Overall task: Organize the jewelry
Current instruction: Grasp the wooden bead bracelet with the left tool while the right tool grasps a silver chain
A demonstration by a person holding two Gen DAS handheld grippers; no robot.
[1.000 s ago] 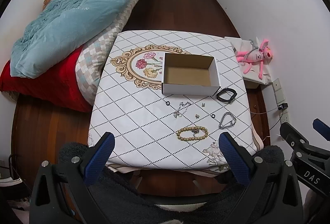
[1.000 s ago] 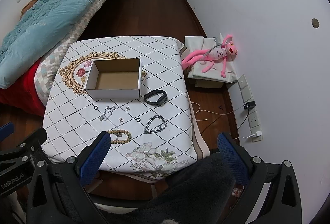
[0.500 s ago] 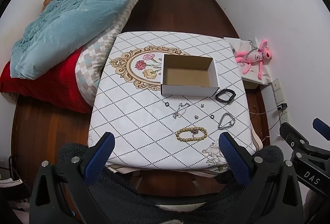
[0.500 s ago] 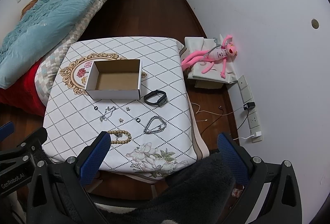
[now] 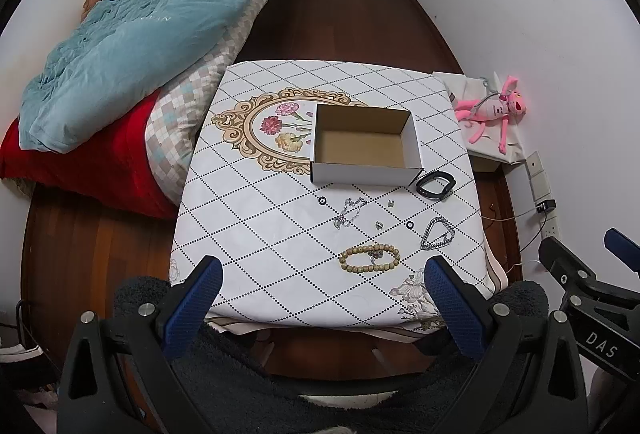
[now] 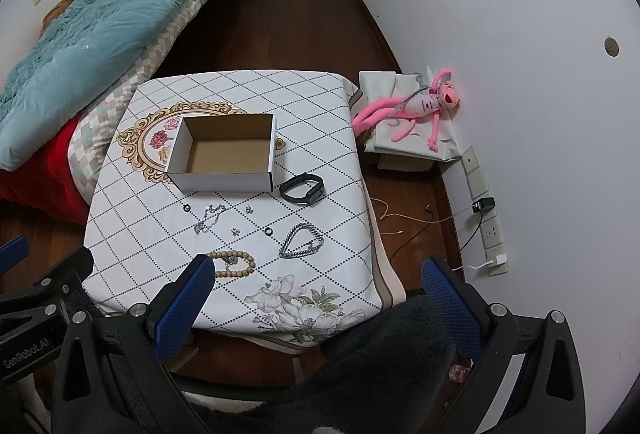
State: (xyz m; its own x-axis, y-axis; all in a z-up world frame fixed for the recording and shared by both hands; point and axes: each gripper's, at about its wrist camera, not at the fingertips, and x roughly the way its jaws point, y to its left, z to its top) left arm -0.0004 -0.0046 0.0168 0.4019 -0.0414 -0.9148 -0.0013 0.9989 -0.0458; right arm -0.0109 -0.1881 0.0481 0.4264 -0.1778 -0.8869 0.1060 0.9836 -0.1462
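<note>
An open cardboard box (image 5: 366, 144) (image 6: 224, 154) stands empty on the patterned table (image 5: 256, 194) (image 6: 328, 138). In front of it lie a black band (image 5: 436, 185) (image 6: 302, 188), a thin silver chain (image 5: 350, 212) (image 6: 210, 216), a thick silver chain (image 5: 438, 233) (image 6: 302, 240), a wooden bead bracelet (image 5: 370, 257) (image 6: 236, 263), two small black rings (image 5: 409, 224) (image 6: 269, 231) and small earrings (image 5: 379, 224). My left gripper (image 5: 320, 298) and right gripper (image 6: 316, 298) are open and empty, held above the table's near edge.
A bed (image 5: 132, 34) with a blue quilt and red cover stands left of the table. A pink plush toy (image 6: 416, 106) lies on a low white stand at the right wall. Cables and wall sockets (image 6: 484, 210) sit on the right. Dark wooden floor surrounds the table.
Both views have shifted very slightly; the table sits a touch further away. Nothing on the table has moved and both grippers stay open.
</note>
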